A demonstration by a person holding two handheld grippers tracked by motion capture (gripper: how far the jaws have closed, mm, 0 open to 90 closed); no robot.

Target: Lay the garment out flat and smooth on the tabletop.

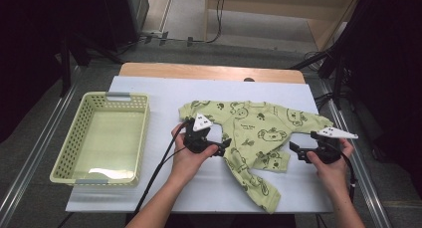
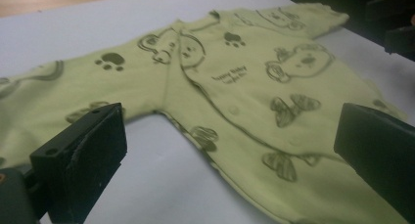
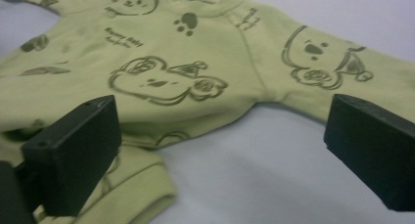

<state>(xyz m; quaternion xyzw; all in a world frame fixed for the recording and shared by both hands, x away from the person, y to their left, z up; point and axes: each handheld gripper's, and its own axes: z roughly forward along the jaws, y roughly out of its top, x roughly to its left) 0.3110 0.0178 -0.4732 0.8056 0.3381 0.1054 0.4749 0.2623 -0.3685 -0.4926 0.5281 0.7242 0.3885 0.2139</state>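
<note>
A light green baby romper (image 1: 259, 131) printed with dark bears and paws lies flat on the white table cover (image 1: 149, 93), sleeves spread left and right. One leg (image 1: 259, 188) reaches toward the front edge. My left gripper (image 1: 223, 147) is at the romper's left side below the sleeve, open, jaws pointing right. The left gripper view shows the romper (image 2: 244, 82) beyond the left gripper (image 2: 230, 131), nothing pinched. My right gripper (image 1: 297, 152) is open at the romper's right side, jaws pointing left. In the right gripper view, the right gripper (image 3: 220, 121) faces the romper (image 3: 161, 53) under its sleeve, touching nothing.
A pale green plastic basket (image 1: 69, 143) with nothing in it stands on the left part of the table. A strip of wooden tabletop (image 1: 209, 71) shows at the back edge. Metal rails run along both sides on the floor.
</note>
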